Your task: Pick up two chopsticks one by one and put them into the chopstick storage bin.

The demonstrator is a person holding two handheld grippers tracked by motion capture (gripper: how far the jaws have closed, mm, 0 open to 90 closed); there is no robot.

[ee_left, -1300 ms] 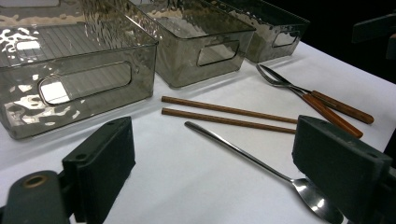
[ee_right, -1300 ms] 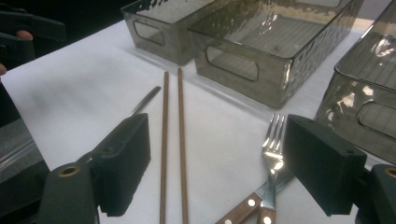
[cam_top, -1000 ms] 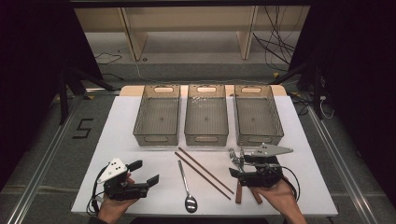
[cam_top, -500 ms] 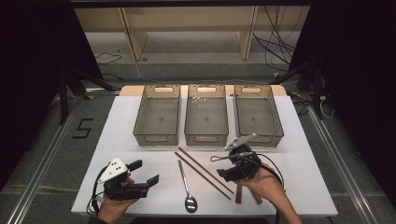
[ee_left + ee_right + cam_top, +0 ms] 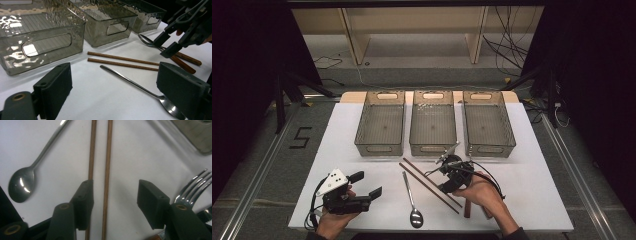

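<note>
A white table (image 5: 542,190) stands on grey carpet, with a pale wooden shelf frame (image 5: 412,30) behind it, loose cables on the floor and darkness to either side. Three smoky clear bins (image 5: 432,122) sit in a row across the far half of the table, side by side and just apart.

In front of the bins lie two brown chopsticks (image 5: 430,184), side by side and nearly parallel. From the high view their long axis runs on a diagonal, from the far end near the middle bin down toward the person's right at the near edge. A spoon (image 5: 411,200) lies just to their left, bowl toward the person, handle pointing away toward the bins.

The right gripper (image 5: 447,175) hangs over the chopsticks' near half, pointing down at them. Its jaws have just been closing and now stand at a middling gap; in the right gripper view one chopstick (image 5: 106,180) lies between them, untouched, and the other runs under the left jaw. A fork (image 5: 193,186) shows at that view's right edge, its handle cut off.

The left gripper (image 5: 364,187) rests near the table's front left, jaws wide with nothing between them.

Two wooden handles (image 5: 186,61) lie beyond the right gripper; what they belong to is hidden under the hand.
</note>
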